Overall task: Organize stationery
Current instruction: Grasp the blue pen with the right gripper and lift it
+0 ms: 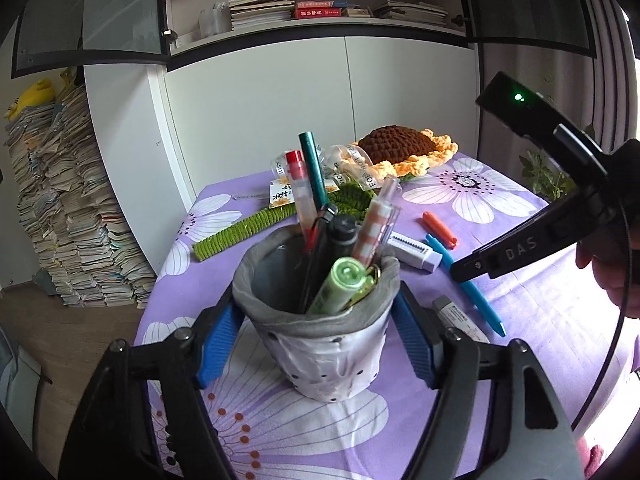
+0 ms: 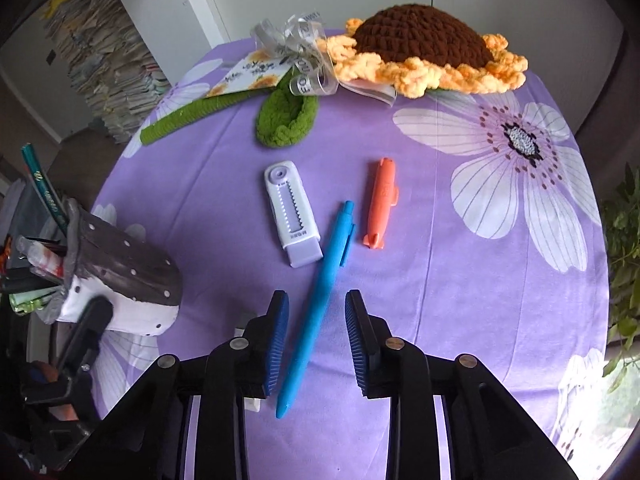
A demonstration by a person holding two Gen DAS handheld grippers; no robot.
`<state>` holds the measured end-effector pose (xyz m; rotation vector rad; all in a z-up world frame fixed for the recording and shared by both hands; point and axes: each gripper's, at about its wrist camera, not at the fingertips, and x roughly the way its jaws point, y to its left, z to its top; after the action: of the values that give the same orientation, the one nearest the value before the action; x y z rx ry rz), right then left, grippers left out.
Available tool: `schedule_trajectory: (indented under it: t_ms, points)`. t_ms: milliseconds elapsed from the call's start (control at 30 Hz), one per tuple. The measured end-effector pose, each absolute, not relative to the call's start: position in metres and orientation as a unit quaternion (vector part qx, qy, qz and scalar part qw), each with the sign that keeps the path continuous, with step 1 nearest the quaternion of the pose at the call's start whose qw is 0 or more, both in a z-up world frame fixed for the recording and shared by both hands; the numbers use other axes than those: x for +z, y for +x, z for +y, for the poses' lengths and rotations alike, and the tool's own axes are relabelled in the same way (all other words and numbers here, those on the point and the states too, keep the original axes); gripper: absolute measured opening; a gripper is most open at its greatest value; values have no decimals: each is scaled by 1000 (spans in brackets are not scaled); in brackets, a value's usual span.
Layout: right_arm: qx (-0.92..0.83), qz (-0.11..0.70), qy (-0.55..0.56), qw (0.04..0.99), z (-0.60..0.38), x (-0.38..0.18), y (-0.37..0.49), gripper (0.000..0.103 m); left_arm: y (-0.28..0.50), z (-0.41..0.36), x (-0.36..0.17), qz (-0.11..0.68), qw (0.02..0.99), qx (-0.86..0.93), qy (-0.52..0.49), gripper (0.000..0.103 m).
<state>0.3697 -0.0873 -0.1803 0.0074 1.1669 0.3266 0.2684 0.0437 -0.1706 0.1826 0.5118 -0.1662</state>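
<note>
two fingers of right gripper [image 2: 317,340] apart astride blue pen [image 2: 316,300]; left gripper [image 1: 316,344] clamps pen cup [image 1: 320,344]. next: close, lift pen to cup.

"DAS" on right gripper [image 1: 516,254] finger; "FOR" on clear ribbon [image 1: 352,168]; other print too small.

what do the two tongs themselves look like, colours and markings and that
Both tongs are black plastic linkages with round silver rivets and blue ribbed pads. The left tongs match the right tongs. Seen from the left camera, the right one carries white "DAS" lettering, a green light and a thin black cable.
</note>
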Motion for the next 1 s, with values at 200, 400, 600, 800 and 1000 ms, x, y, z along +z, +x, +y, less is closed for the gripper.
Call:
schedule_trajectory:
  t_ms: [200,400,600,800,1000]
  points:
    - [151,554,5,819,-86,-191,379,29,267,44,-171,250,960,-81,92,71]
    - [157,553,-12,818,-87,-190,382,11,269,43,-169,255,959,-81,91,71]
    - [175,540,-68,821,-99,-174,344,11,270,42,-168,258,958,-81,94,71]
    - [180,552,-100,808,-112,-174,314,11,269,42,-168,260,958,-78,93,71]
    - [171,571,-97,797,-109,-185,320,11,269,43,-168,264,957,-79,90,71]
